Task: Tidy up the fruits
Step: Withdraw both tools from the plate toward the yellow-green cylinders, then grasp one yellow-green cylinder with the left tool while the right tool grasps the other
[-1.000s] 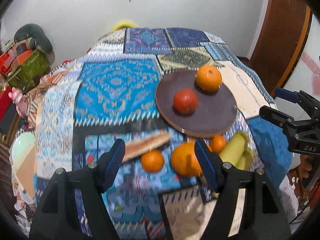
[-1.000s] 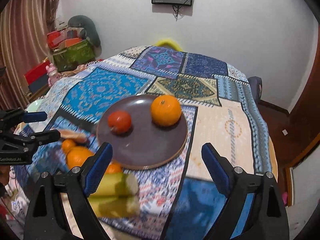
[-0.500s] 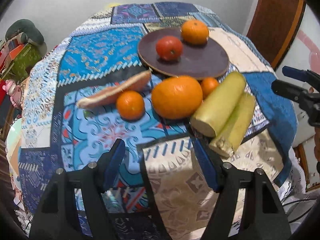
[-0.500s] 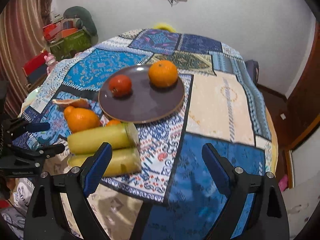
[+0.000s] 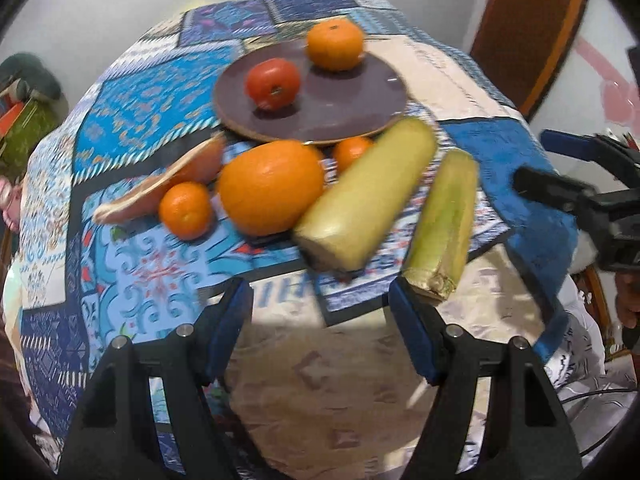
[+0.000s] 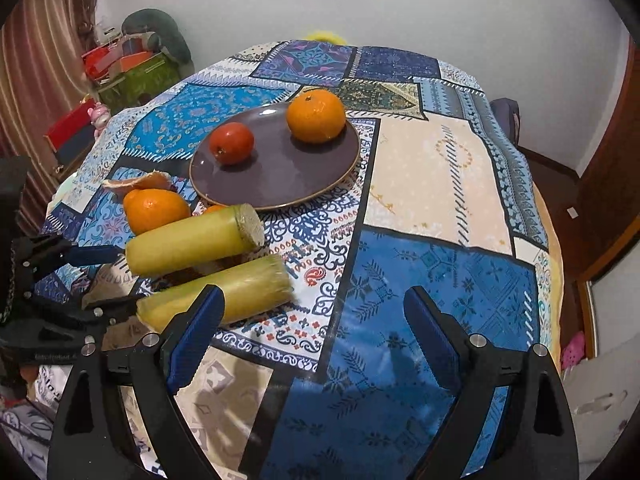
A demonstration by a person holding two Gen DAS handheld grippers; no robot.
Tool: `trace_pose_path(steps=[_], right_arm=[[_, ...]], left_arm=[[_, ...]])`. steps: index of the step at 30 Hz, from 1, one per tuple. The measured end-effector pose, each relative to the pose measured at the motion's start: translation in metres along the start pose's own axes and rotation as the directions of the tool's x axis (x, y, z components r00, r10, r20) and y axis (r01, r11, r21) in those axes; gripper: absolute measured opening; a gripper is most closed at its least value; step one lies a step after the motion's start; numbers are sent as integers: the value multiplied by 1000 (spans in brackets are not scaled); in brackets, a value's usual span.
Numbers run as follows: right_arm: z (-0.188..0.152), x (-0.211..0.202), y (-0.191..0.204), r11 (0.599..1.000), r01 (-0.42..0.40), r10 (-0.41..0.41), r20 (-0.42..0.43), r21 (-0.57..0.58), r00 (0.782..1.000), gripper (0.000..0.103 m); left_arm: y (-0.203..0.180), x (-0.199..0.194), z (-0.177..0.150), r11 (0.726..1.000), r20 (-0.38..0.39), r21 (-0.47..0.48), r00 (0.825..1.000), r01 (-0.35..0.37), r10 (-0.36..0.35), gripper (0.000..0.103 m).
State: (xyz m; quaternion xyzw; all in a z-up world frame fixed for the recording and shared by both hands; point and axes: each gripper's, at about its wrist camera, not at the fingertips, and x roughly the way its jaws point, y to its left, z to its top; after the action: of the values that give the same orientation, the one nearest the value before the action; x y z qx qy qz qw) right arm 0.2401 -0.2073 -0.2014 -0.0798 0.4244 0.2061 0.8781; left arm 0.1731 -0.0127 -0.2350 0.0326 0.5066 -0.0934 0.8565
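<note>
A dark round plate [image 5: 340, 114] [image 6: 280, 178] on the patchwork cloth carries a red tomato [image 5: 273, 83] [image 6: 232, 143] and an orange [image 5: 335, 44] [image 6: 316, 116]. In front of it lie a big orange [image 5: 271, 186] [image 6: 154, 208], two small oranges [image 5: 185, 210] [image 5: 351, 152], a strip of peel [image 5: 160, 190] [image 6: 140, 180] and two yellow-green stalk pieces [image 5: 368, 196] [image 5: 444, 220] [image 6: 192, 240] [image 6: 232, 292]. My left gripper [image 5: 320, 308] hovers open and empty just short of the stalks. My right gripper [image 6: 314, 304] is open and empty over blue cloth, right of the stalks.
The table's rounded edge drops off close below both grippers. Each gripper shows in the other's view, the right one [image 5: 560, 168] and the left one [image 6: 72, 276]. Boxes and bags [image 6: 132, 68] stand on the floor at far left; a wooden door [image 5: 528, 28] is at right.
Both grippers have come down and closer to the fruit, which now fills more of each view. The stalks have come fully into the left wrist view. Nothing was grasped or moved.
</note>
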Motion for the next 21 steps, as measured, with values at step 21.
trace_pose_path(steps=[21], right_arm=[[-5,38,49,990,-143,143,-119,14,982,90]], left_arm=[[35,-22,-2,999,80,-40,996,33,-30,71]])
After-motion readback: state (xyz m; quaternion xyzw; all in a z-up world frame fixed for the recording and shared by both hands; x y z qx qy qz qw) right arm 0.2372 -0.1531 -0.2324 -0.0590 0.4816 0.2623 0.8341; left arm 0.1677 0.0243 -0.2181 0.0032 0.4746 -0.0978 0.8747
